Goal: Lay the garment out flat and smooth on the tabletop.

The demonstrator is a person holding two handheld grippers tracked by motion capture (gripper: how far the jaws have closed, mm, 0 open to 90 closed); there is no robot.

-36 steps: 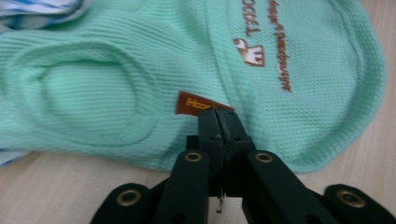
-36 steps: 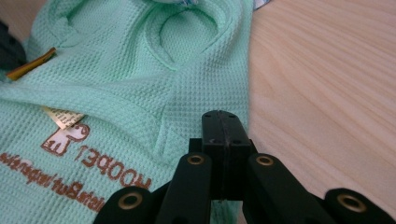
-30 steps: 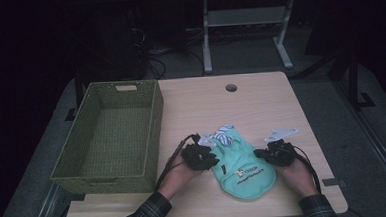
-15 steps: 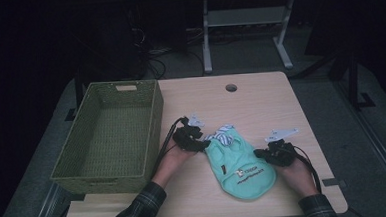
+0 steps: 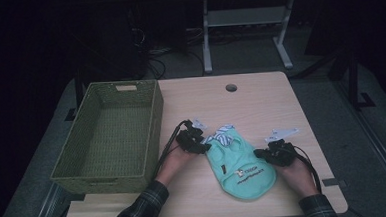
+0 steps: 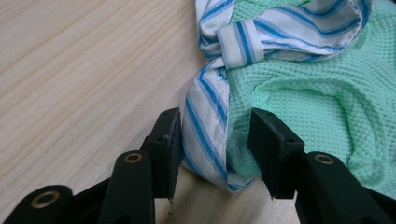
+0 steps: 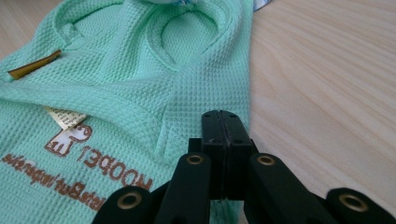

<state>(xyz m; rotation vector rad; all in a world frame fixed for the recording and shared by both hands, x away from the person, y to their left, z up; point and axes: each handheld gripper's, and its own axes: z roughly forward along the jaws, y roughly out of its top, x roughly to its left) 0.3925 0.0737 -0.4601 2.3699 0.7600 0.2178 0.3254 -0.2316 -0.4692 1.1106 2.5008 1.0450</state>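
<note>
Lying between both hand-held grippers [image 5: 196, 141] [image 5: 276, 155], green garment [image 5: 239, 168].

One green woven basket [image 5: 110, 135] at left, one mint garment [image 5: 239, 166] with striped collar, one wooden table [image 5: 261, 102], two grippers, left gripper [image 5: 195, 141], right gripper [image 5: 276, 154].
</note>
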